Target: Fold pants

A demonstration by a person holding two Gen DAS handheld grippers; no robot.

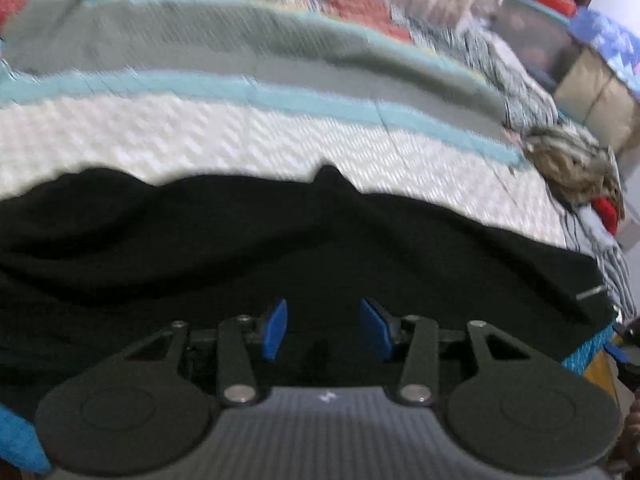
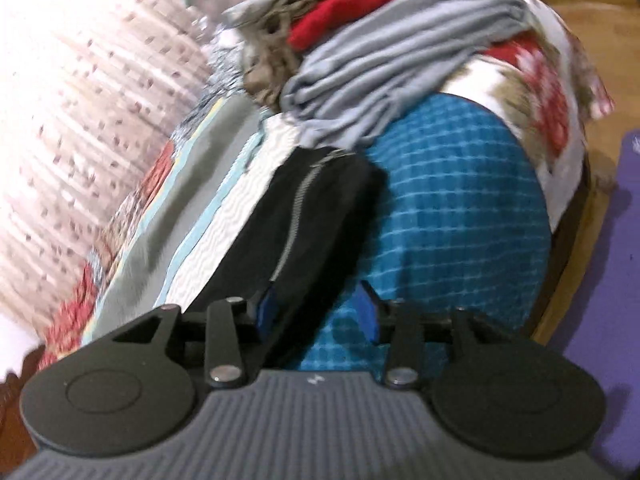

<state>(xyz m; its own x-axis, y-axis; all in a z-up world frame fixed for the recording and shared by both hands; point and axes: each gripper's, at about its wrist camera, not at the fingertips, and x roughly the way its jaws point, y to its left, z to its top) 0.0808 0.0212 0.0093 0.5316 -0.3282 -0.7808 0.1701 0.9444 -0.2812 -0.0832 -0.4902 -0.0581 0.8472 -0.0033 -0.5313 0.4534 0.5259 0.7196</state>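
Note:
The black pants lie spread across the bed in the left wrist view, with a grey stripe near their right end. My left gripper is open just above the black cloth, its blue pads apart with nothing between them. In the right wrist view the pants show as a long black strip with a grey side stripe, lying along the bed. My right gripper is open over the strip's near end, where it meets the blue checked cloth. Both views are blurred.
The bed has a white quilted cover with teal and grey bands. A pile of clothes, grey, red and brown, lies at the far end. A pale floral pillow is on the left. A purple mat lies on the wooden floor.

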